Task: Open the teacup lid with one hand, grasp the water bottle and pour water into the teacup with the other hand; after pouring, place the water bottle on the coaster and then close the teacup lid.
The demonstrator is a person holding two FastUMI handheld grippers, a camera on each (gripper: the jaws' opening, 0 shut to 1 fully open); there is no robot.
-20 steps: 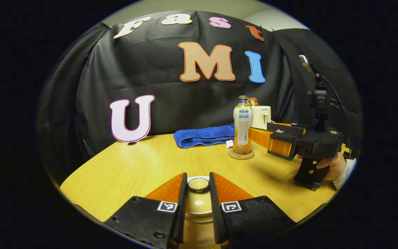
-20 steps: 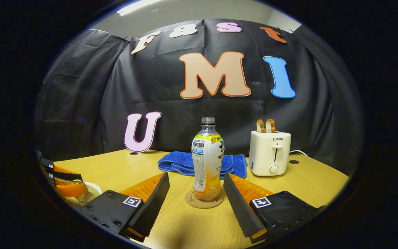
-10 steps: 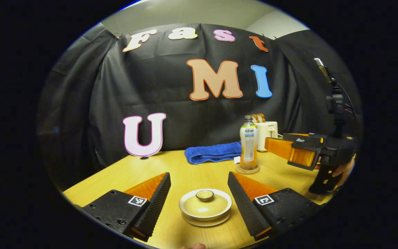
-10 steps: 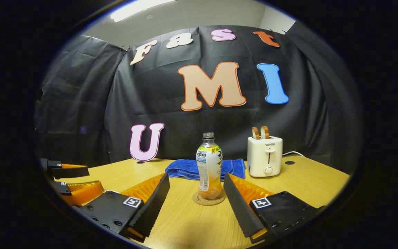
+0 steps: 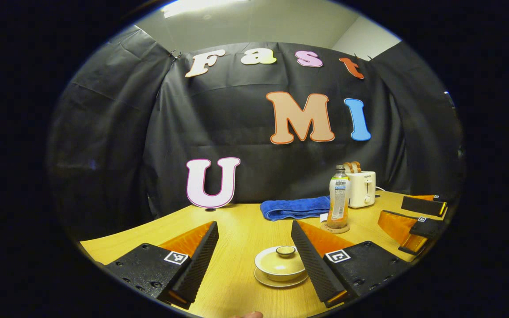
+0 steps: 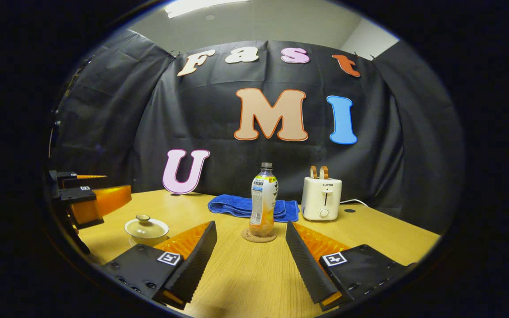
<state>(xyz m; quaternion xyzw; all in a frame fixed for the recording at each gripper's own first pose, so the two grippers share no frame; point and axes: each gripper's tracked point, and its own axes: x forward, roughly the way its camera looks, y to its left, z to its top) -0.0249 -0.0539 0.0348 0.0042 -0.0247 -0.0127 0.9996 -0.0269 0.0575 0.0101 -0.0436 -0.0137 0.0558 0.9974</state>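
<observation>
Teacup (image 5: 280, 267): lidded, on its saucer, between the left hand-held gripper's (image 5: 254, 260) spread fingers, untouched.
Water bottle (image 6: 262, 204): upright on coaster (image 6: 259, 235), ahead of the right hand-held gripper (image 6: 251, 256), jaws apart.
Worktop (image 6: 245, 274): pale wood; blue towel (image 6: 245, 206) and toaster (image 6: 322, 198) behind.
Unclear: bottle cap.

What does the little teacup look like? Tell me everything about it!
The teacup is small, round and cream-coloured, glossy like glazed ceramic. It stands upright on a matching saucer on the wooden table. Its domed lid is on, closed, with a small round knob on top. Nothing grips it: the left gripper is open, its fingers apart on either side and clear of the cup.
</observation>
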